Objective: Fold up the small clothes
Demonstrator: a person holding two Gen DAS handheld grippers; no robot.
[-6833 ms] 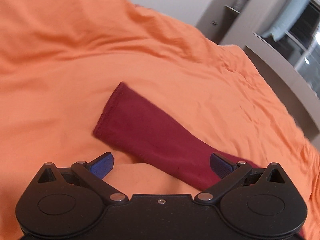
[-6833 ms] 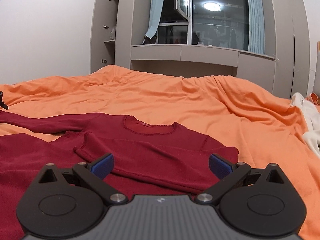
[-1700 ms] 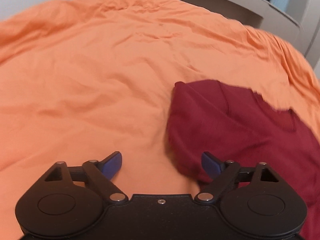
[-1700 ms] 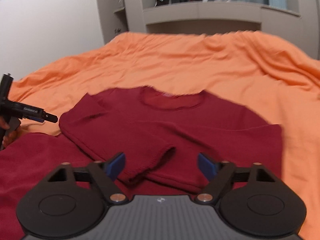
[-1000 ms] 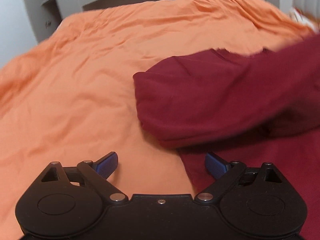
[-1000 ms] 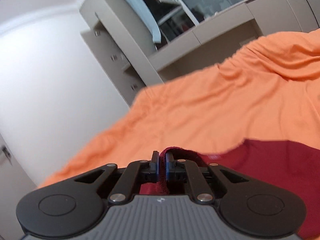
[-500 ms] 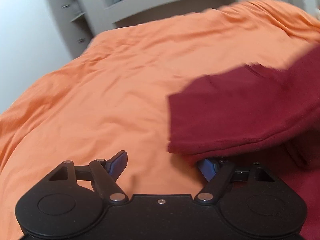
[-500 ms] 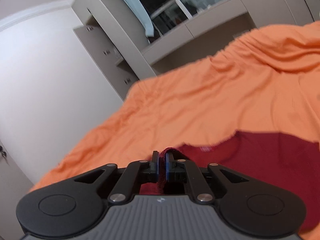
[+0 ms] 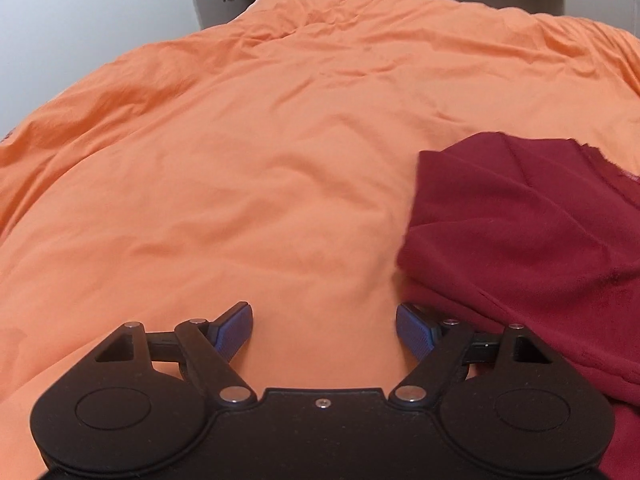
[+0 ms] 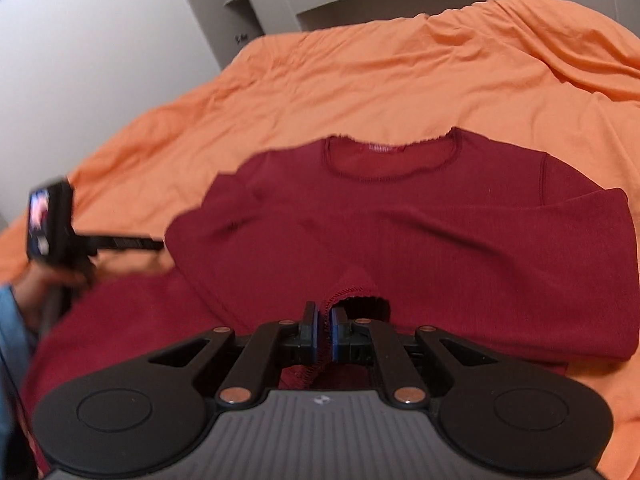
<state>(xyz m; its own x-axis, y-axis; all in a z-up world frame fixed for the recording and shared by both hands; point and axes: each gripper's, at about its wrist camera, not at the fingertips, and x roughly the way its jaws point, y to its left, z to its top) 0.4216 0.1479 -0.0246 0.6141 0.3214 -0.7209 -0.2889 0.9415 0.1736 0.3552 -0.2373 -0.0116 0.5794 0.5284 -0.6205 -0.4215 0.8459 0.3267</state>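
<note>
Dark red top (image 10: 400, 216) lies flat mid-bed on the orange bedsheet (image 10: 360, 80), neckline toward the far edge. Right gripper (image 10: 324, 334) is clenched on its sleeve cuff, now carried low across the body. Left gripper (image 9: 324, 332) is opening over bare sheet, nothing between, no longer under the sleeve fold.

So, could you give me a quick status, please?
Right gripper shut on sleeve cuff. Left gripper opening, empty, beside sweater. Nothing in the way.

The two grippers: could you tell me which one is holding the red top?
The right gripper: its jaws pinch a sleeve cuff of the red top. The left gripper is opening over bare orange bedding.
</note>
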